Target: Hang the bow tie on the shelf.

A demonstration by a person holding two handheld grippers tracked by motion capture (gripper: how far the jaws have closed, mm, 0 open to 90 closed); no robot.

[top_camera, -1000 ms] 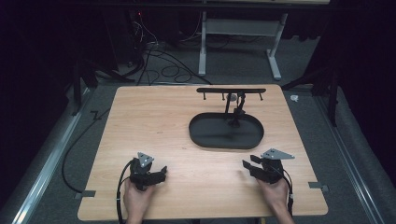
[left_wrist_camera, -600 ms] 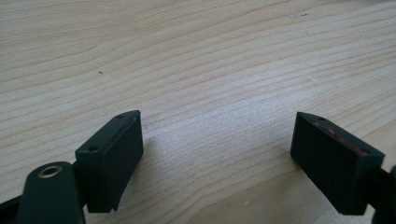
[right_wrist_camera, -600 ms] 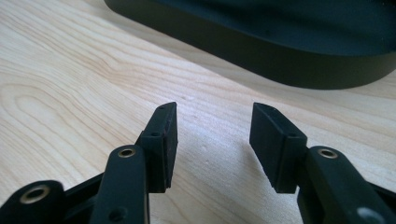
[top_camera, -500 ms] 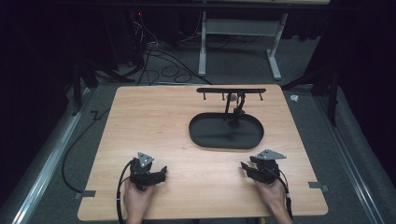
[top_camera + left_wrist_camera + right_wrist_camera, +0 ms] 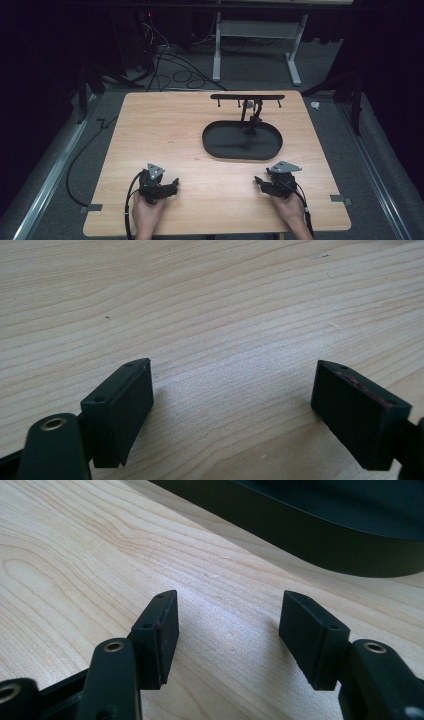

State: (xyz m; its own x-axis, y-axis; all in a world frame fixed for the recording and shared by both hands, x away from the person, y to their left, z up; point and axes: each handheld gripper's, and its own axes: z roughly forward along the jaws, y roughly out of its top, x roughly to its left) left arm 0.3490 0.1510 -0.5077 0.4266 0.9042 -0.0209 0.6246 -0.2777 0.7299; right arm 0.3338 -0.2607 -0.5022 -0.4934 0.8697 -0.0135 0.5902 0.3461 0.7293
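Both hands rest low on the table [image 5: 165, 130], left gripper [image 5: 170, 186] and right gripper [image 5: 261, 182] gaping empty, the right's jaws just widened.

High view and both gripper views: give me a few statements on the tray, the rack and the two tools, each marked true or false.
1. The black oval tray lies on the wooden table. True.
2. The right tool is shut on the tray's rim. False: its jaws stand apart over bare wood, having just been opening, with nothing between them.
3. The left tool stands open and holds nothing. True.
4. The hook rack stands at the near edge, between the person's hands. False: it stands at the far side, just behind the tray.
5. In the right gripper view the tray's wall lies ahead of the jaws. True.
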